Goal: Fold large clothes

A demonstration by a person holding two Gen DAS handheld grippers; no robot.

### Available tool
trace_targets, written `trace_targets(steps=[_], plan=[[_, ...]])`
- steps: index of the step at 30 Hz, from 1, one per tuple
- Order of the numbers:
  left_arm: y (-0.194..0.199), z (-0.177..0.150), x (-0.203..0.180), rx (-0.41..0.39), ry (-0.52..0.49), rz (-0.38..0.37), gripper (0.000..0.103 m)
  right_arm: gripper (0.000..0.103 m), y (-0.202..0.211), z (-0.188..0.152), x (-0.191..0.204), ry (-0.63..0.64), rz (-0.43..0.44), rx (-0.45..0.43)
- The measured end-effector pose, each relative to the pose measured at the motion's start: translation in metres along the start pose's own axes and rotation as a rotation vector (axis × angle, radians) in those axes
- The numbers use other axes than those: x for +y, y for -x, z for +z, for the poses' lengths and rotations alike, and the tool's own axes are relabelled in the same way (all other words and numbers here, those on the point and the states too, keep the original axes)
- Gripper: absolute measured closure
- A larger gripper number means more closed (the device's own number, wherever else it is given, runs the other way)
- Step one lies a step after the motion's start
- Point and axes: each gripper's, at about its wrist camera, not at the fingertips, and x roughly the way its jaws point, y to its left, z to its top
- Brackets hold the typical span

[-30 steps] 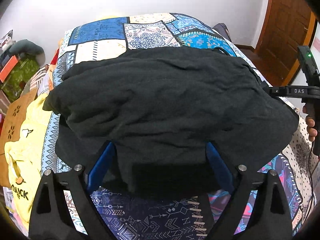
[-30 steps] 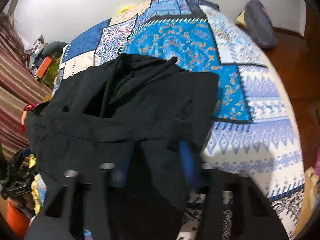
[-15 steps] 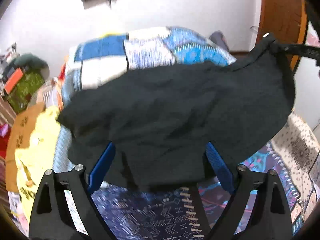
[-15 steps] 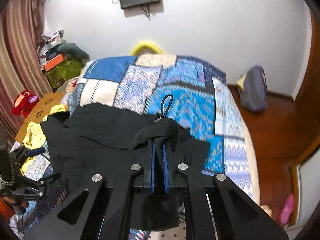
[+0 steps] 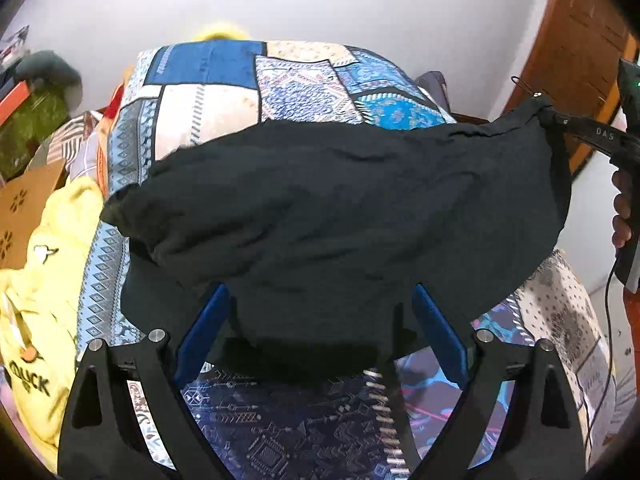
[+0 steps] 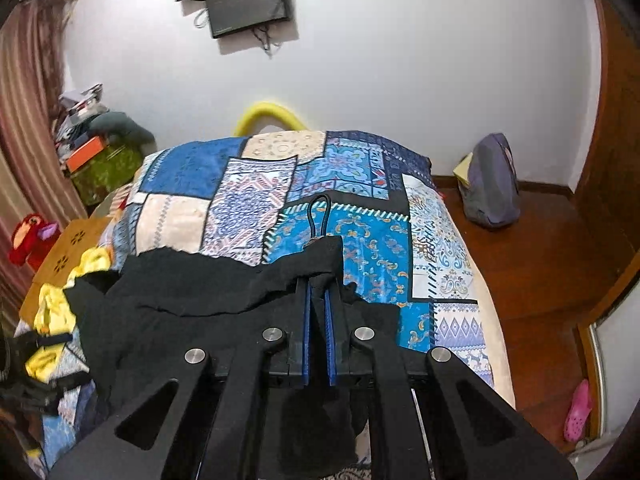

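A large black garment lies spread over the patchwork bed cover. My left gripper is open wide at the garment's near edge. The cloth sags loosely between its blue fingers, which do not press on it. My right gripper is shut on a bunched corner of the black garment, with a black cord loop sticking out past its tips. In the left wrist view the right gripper holds that corner raised at the upper right, and a hand grips its handle.
A yellow garment and a cardboard box lie left of the bed. A wooden door stands to the right. On the wooden floor sit a grey backpack and a pink shoe. A screen hangs on the wall.
The right gripper shut on the garment's corner and lifted it off the bed. The left gripper rose a little and stayed open.
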Motion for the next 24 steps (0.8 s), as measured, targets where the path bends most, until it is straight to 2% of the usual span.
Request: trace_targets(steps=[2,5,9,13,14,16,19,22,24], plan=[[-0.014,0.006,0.002,0.006,0.028,0.051,0.015,0.098,-0.013,-0.002,-0.005,-0.008,-0.023,0.015],[-0.040,0.025,0.006,0.018,0.059,0.033,0.014,0.098,-0.038,-0.010,-0.014,-0.034,-0.072,0.056],[-0.054,0.041,-0.001,0.009,0.034,0.085,0.014,0.096,-0.068,-0.026,-0.022,-0.028,-0.125,0.132],[-0.070,0.051,0.003,0.028,0.057,0.116,0.008,0.092,-0.090,-0.047,-0.018,0.058,-0.208,0.228],[-0.074,0.051,0.004,0.032,0.061,0.123,0.006,0.087,-0.091,-0.049,-0.018,0.071,-0.225,0.244],[-0.082,0.053,0.007,0.038,0.068,0.128,0.002,0.087,-0.082,-0.050,-0.016,0.098,-0.233,0.261],[-0.087,0.054,0.011,0.043,0.086,0.114,0.002,0.087,-0.055,-0.042,-0.010,0.109,-0.239,0.245],[-0.086,0.053,0.011,0.040,0.081,0.111,0.002,0.083,-0.022,-0.029,0.005,0.134,-0.221,0.167],[-0.086,0.054,0.012,0.040,0.079,0.106,0.002,0.065,0.005,-0.019,0.020,0.130,-0.198,0.076]])
